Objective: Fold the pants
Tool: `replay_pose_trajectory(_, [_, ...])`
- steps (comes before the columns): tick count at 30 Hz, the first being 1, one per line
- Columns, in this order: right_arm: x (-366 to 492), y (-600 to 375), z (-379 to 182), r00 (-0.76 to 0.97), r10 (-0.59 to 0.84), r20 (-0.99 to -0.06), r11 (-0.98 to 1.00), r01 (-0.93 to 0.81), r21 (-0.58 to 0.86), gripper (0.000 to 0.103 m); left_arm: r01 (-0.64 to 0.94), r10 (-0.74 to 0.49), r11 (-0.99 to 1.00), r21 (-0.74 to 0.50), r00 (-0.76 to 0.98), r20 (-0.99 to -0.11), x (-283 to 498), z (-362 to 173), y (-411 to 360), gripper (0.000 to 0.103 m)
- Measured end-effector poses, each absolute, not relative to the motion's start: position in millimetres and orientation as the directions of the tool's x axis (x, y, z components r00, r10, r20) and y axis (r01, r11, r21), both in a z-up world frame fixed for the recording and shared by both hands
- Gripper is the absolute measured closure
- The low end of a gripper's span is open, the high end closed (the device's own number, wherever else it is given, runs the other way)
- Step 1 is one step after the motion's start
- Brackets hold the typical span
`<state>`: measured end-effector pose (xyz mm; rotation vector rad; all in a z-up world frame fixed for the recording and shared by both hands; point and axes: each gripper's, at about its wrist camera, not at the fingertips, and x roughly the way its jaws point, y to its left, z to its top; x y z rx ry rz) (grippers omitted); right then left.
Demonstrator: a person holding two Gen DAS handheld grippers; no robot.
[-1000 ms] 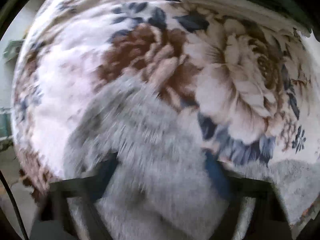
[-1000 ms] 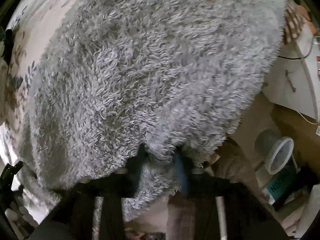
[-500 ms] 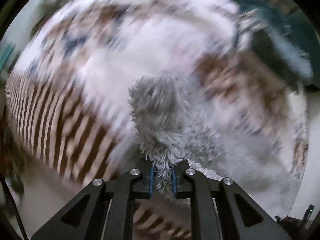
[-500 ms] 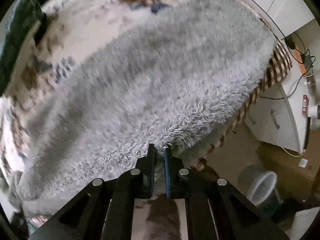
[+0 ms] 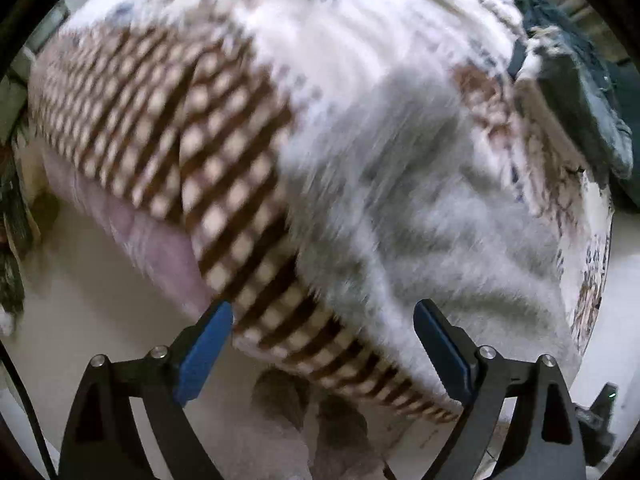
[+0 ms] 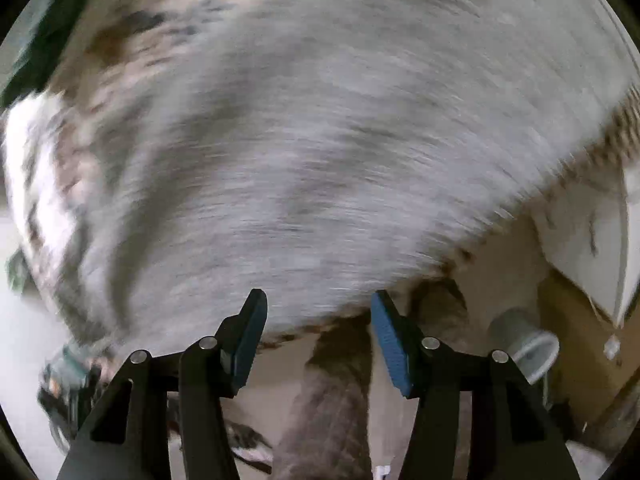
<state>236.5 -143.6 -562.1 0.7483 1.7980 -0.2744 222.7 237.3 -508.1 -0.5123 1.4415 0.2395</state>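
The fluffy grey pants (image 5: 432, 216) lie on a floral blanket (image 5: 340, 40) on the bed, near its edge. They fill most of the right wrist view (image 6: 320, 140). My left gripper (image 5: 322, 332) is open and empty, just off the bed edge in front of the pants. My right gripper (image 6: 318, 328) is open and empty, at the near edge of the pants. Both views are motion-blurred.
The blanket's brown checked border (image 5: 168, 136) hangs over the bed edge. A dark garment (image 5: 576, 92) lies at the far right of the bed. A white bin (image 6: 528, 348) and a cardboard box (image 6: 580, 352) stand on the floor at the right. A white cabinet (image 6: 592, 232) is behind them.
Both grippers were shut on the grey pants half a second ago. Both have opened and let go, and have drawn back toward the bed edge.
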Motion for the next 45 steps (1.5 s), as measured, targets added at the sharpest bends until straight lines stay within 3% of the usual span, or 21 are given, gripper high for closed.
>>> replay_pose_trajectory(7, [414.4, -86.0, -572.1, -0.114, 0.41, -0.905, 0.876, 0.326, 0.356, 0.046, -0.278, -0.01, 0.959, -0.061, 0.183, -0.983, 328.2, -503.4, 191.1, 0.011])
replay_pose_trajectory(11, [499.7, -58.7, -627.3, -0.252, 0.385, -0.888, 0.921, 0.158, 0.355, 0.046, -0.251, 0.057, 0.968, 0.02, 0.14, -0.989, 368.1, -535.1, 184.0, 0.011])
replay_pose_trajectory(13, [491.5, -49.0, -670.3, -0.41, 0.395, -0.822, 0.915, 0.096, 0.392, 0.048, -0.254, 0.074, 0.966, 0.045, 0.107, -0.992, 377.4, -553.4, 188.2, 0.011])
replay_pose_trajectory(15, [492.7, -37.8, -680.0, -0.463, 0.292, -0.837, 0.943, -0.003, 0.332, 0.085, -0.26, 0.08, 0.964, 0.055, 0.085, -0.993, 382.2, -566.8, 193.2, 0.011])
replay_pose_trajectory(17, [501.3, -42.7, -665.0, -0.406, 0.318, -0.857, 0.939, 0.01, 0.343, 0.09, -0.276, 0.077, 0.959, 0.059, 0.055, -0.996, 381.9, -577.2, 205.7, 0.011])
replay_pose_trajectory(20, [522.0, -78.6, -633.1, -0.197, 0.415, -0.888, 0.907, 0.164, 0.388, 0.093, -0.316, 0.043, 0.948, 0.031, 0.033, -0.999, 379.3, -586.1, 224.7, 0.011])
replay_pose_trajectory(23, [530.1, -78.6, -637.3, -0.253, 0.504, -0.826, 0.863, 0.188, 0.469, 0.092, -0.357, 0.003, 0.934, -0.004, 0.018, -1.0, 376.8, -589.8, 235.8, 0.011])
replay_pose_trajectory(25, [538.2, -72.0, -640.1, -0.278, 0.437, -0.856, 0.9, 0.123, 0.419, 0.081, -0.347, 0.007, 0.938, -0.002, 0.025, -1.0, 377.8, -586.3, 234.9, 0.011])
replay_pose_trajectory(27, [540.3, -66.2, -653.2, -0.328, 0.429, -0.841, 0.903, 0.127, 0.411, 0.035, -0.338, 0.013, 0.941, -0.001, 0.039, -0.999, 377.8, -581.3, 234.7, 0.011])
replay_pose_trajectory(29, [536.8, -63.2, -668.1, -0.378, 0.441, -0.814, 0.896, 0.129, 0.425, 0.035, -0.333, 0.022, 0.943, 0.004, 0.051, -0.998, 378.5, -577.5, 233.7, 0.011])
replay_pose_trajectory(32, [502.0, -50.6, -664.2, -0.389, 0.352, -0.851, 0.923, -0.008, 0.386, 0.069, -0.341, 0.015, 0.94, -0.005, 0.056, -0.998, 378.8, -573.0, 238.0, 0.011])
replay_pose_trajectory(33, [489.8, -45.6, -650.6, -0.371, 0.33, -0.868, 0.923, -0.069, 0.38, 0.07, -0.341, 0.017, 0.94, -0.003, 0.055, -0.998, 379.7, -572.3, 238.6, 0.011])
replay_pose_trajectory(37, [428.7, -47.8, -611.6, -0.394, 0.342, -0.853, 0.89, -0.156, 0.429, 0.07, -0.334, 0.02, 0.943, 0.001, 0.054, -0.998, 376.9, -573.4, 238.8, 0.011])
replay_pose_trajectory(41, [381.1, -49.8, -623.0, -0.551, 0.34, -0.762, 0.849, -0.167, 0.501, 0.069, -0.341, 0.022, 0.94, 0.003, 0.051, -0.998, 373.8, -571.8, 229.5, 0.011])
replay_pose_trajectory(43, [380.1, -60.2, -629.8, -0.566, 0.372, -0.736, 0.845, -0.121, 0.52, 0.069, -0.336, 0.024, 0.942, 0.002, 0.06, -0.998, 368.1, -565.0, 213.3, 0.011])
replay_pose_trajectory(45, [395.0, -79.4, -634.7, -0.528, 0.498, -0.688, 0.818, 0.022, 0.575, 0.059, -0.319, 0.032, 0.948, 0.007, 0.073, -0.997, 366.5, -558.3, 204.9, 0.011])
